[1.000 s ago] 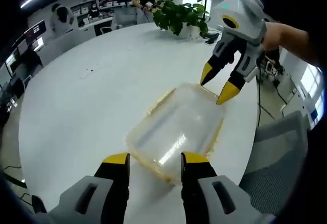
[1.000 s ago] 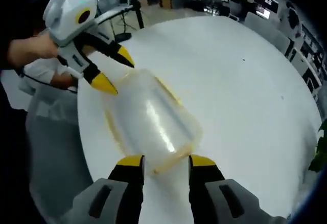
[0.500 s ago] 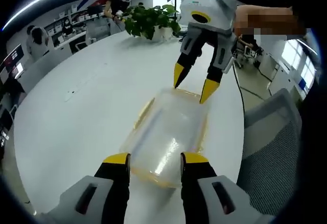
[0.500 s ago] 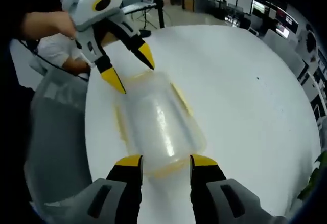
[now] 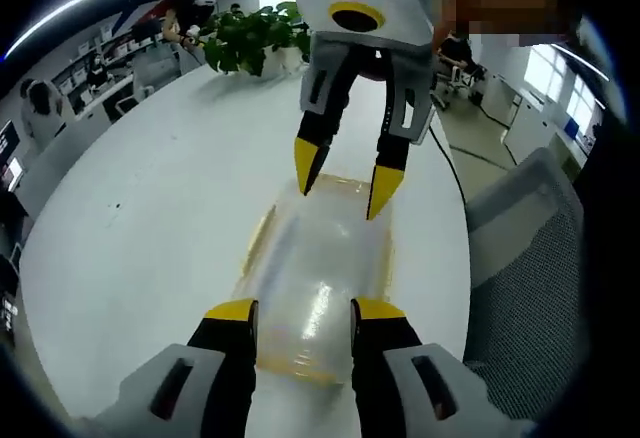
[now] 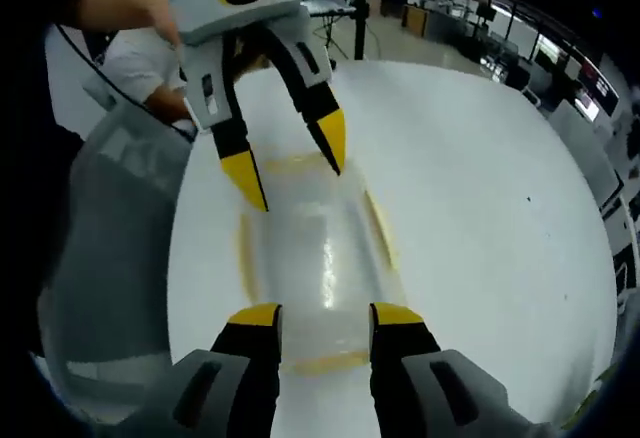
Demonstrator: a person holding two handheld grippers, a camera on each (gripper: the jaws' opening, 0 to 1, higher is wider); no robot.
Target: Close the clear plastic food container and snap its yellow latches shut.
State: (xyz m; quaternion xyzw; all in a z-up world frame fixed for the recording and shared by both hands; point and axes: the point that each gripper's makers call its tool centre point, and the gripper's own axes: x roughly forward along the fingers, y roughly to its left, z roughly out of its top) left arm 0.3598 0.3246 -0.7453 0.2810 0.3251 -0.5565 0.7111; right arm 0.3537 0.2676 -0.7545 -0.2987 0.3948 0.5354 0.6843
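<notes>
**Desk:** What does the left gripper view carry?

**Photographer:** A clear plastic food container (image 5: 318, 278) lies lid-down on a white round bench (image 5: 150, 218), near its edge. The left gripper (image 5: 300, 310) has its yellow-tipped jaws spread, straddling the container's near end. At the far end the right gripper (image 5: 344, 181) points down, jaws also spread, its tips at the container's far rim. Yellow latches (image 5: 262, 240) lie along the container's sides. Beyond stand a potted plant (image 5: 245, 38) at the bench's far side and, at right, a grey mesh chair (image 5: 545, 278).

**Desk:** And the right gripper view?

**Photographer:** The same container (image 6: 312, 258) from its other end. The right gripper (image 6: 322, 313) frames the near end with parted jaws; the left gripper (image 6: 290, 170) hangs over the far end, jaws apart, held in a person's hand (image 6: 125, 3). A yellow latch (image 6: 378, 228) runs along the container's right side. The chair (image 6: 110, 228) sits at left here, and office desks show behind. I cannot tell from either view whether any jaw touches the plastic.
</notes>
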